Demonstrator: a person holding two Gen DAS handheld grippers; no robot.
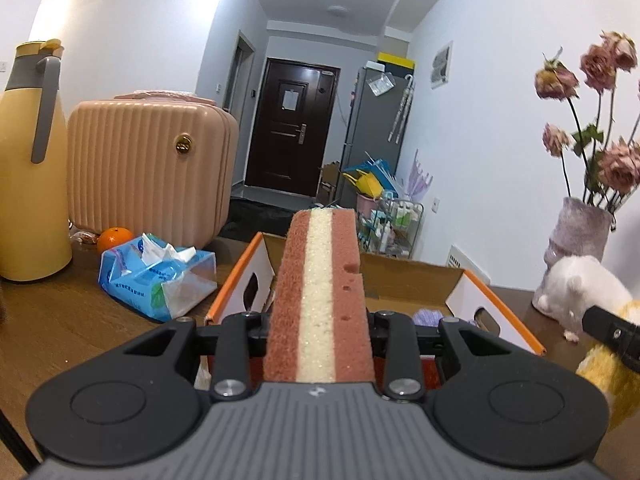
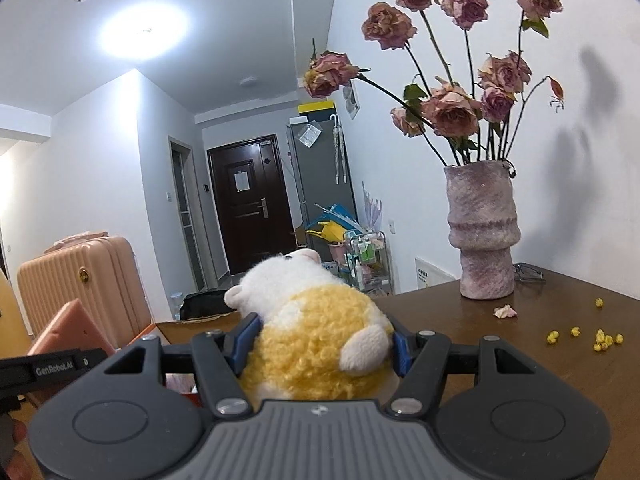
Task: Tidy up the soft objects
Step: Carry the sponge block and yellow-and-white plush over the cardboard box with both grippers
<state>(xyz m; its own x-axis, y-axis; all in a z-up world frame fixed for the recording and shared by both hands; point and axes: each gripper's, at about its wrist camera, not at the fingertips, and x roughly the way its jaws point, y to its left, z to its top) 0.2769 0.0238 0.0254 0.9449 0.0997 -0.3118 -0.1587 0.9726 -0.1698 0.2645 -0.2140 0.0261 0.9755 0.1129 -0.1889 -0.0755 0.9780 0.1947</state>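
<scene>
Both grippers loaded above the brown wooden worktop

Left gripper clamped narrow on a long pink-and-cream striped foam sponge, held over the open orange-edged cardboard box mid-worktop; right gripper closed half-wide around a fluffy yellow-and-white plush toy, raised near the right edge, before the mottled purple vase

A long sponge, pinkish-brown with a cream stripe down its middle, stands on edge, clamped in the left tool above an open cardboard box. A fluffy yellow-and-white plush animal lies squeezed between the right tool's blue pads, head pointing away.
</scene>
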